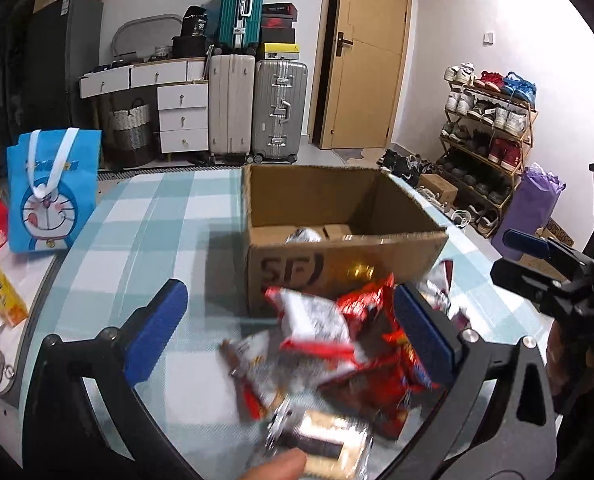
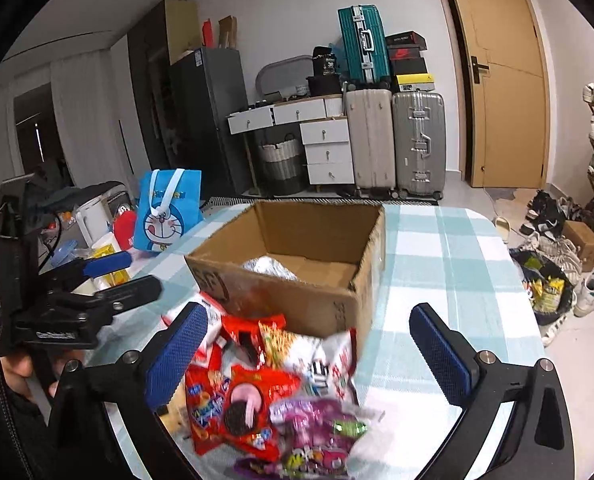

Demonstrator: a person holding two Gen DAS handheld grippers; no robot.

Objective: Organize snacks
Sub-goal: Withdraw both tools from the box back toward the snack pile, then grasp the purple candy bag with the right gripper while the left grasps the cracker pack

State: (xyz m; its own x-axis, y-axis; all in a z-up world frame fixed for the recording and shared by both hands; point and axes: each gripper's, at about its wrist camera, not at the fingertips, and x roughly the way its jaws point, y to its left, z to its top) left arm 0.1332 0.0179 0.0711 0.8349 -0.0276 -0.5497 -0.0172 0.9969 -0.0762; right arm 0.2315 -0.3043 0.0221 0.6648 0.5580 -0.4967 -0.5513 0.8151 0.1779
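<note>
Both grippers, left (image 1: 285, 328) and right (image 2: 309, 344), gape wide over the snack pile (image 2: 273, 392) before the box (image 2: 297, 264), gripping nothing.

left gripper (image 1: 289, 332) jaws apart | snack packets (image 1: 337, 344) blurred between | cardboard box (image 1: 337, 216) behind, on table (image 1: 137, 232)

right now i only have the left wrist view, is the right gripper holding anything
Observer: No, the right gripper is open above the snack pile, with nothing gripped.
Operator: whats in the box
Observer: One silver foil packet lies in the cardboard box; the floor beside it is bare.
Operator: anything purple in the pile
Observer: Yes, a purple packet at the near end, beside a red packet picturing a sandwich cookie.
</note>
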